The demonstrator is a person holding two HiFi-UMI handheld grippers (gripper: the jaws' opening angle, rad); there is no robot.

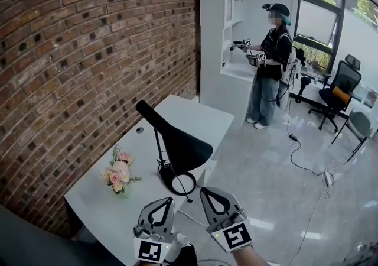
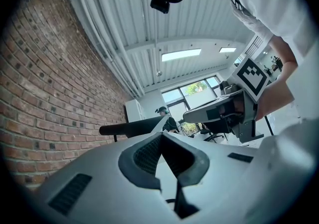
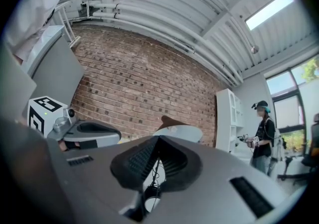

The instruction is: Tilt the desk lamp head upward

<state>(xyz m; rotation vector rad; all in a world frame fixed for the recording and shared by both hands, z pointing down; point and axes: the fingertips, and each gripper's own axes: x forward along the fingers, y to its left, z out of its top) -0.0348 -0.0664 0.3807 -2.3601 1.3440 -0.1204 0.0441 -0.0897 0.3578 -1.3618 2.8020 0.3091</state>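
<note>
Head view: left gripper (image 1: 170,200) and right gripper (image 1: 202,190) sit side by side, low over the near edge of the white desk (image 1: 204,118). Both point forward at the desk lamp (image 1: 177,143). The lamp stands just ahead of the two tips, not touching either. Its black cone head (image 1: 188,151) droops toward me over the ring base (image 1: 182,183). A small flower bunch (image 1: 118,174) lies ahead and left of the left gripper. A person (image 1: 269,64) stands far ahead by a white cabinet (image 1: 215,34).

Left gripper view: the jaws are closed tip to tip with nothing between them. The lamp's black arm (image 2: 127,129) shows just beyond the tips.

Right gripper view: the jaws meet at the tips and are empty. The lamp head's pale inside (image 3: 178,132) sits just past the tips, with the base visible below through the gap.
</note>
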